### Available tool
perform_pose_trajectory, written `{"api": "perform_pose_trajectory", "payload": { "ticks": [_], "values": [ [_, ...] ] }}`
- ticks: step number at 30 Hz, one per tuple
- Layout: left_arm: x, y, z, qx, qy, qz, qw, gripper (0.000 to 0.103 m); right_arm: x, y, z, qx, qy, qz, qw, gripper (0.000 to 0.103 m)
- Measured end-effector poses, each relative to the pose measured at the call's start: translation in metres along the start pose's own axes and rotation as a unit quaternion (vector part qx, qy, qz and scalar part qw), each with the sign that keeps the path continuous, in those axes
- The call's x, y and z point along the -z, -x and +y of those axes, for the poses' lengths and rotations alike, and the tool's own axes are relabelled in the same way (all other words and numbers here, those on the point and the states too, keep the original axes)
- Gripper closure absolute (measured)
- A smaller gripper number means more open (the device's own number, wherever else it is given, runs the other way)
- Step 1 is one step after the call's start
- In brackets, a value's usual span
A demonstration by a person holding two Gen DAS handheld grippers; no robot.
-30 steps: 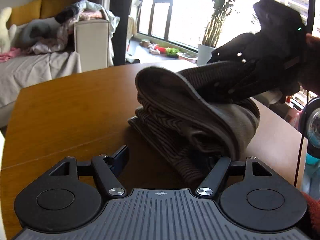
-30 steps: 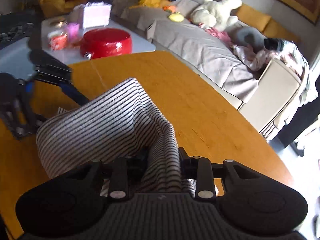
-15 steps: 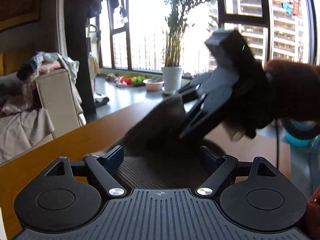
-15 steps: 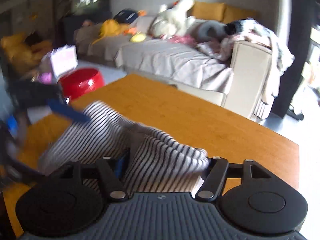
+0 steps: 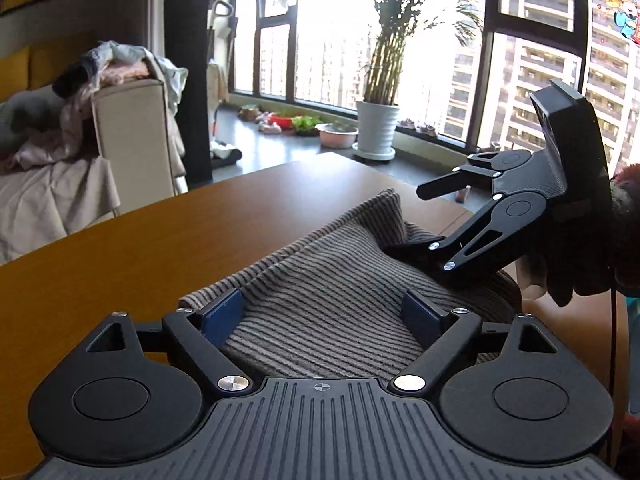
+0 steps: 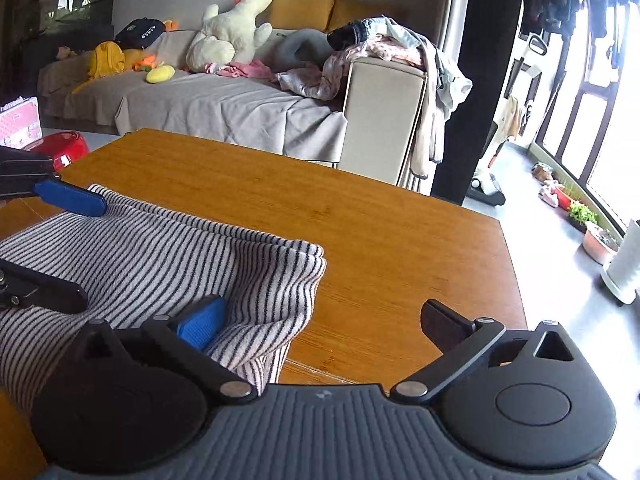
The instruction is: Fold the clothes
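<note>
Striped garment (image 5: 340, 280): we see it folded in a bundle on the wooden table (image 6: 320, 200), near edge.
Left gripper (image 5: 326, 314): jaws opening, cloth between pads, unclamped.
Right gripper (image 6: 320, 316): jaws opening wide, blue pad over cloth edge, nothing held.
</note>
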State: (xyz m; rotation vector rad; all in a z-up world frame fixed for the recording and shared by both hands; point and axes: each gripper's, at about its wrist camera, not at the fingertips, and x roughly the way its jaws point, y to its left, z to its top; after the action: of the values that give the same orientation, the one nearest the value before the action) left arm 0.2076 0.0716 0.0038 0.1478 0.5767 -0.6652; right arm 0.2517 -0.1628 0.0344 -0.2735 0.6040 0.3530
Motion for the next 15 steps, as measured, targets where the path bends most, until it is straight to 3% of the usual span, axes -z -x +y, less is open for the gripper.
{"api": "perform_pose_trajectory", "payload": {
  "ticks": [6,9,11,13,15],
  "values": [
    [-0.011,0.031,-0.009,-0.016,-0.012,-0.008,0.9998,0.012,-0.003,0.058,-0.005,-0.010,-0.019,-0.043,0.999,0.000],
    [-0.015,0.034,-0.010,-0.035,-0.029,-0.006,0.9990,0.011,0.004,0.083,-0.006,-0.065,-0.071,-0.061,0.993,0.000],
    [-0.016,0.021,-0.005,-0.055,-0.021,0.018,0.9981,0.011,0.011,0.092,-0.003,-0.110,-0.117,-0.071,0.985,0.000],
    [-0.014,0.002,0.005,-0.066,0.010,0.048,0.9966,0.008,0.017,0.086,0.009,-0.126,-0.131,-0.051,0.982,0.000],
    [-0.012,-0.008,0.018,-0.054,0.057,0.061,0.9951,0.005,0.026,0.069,0.026,-0.093,-0.101,-0.017,0.990,0.000]
  ]
}}
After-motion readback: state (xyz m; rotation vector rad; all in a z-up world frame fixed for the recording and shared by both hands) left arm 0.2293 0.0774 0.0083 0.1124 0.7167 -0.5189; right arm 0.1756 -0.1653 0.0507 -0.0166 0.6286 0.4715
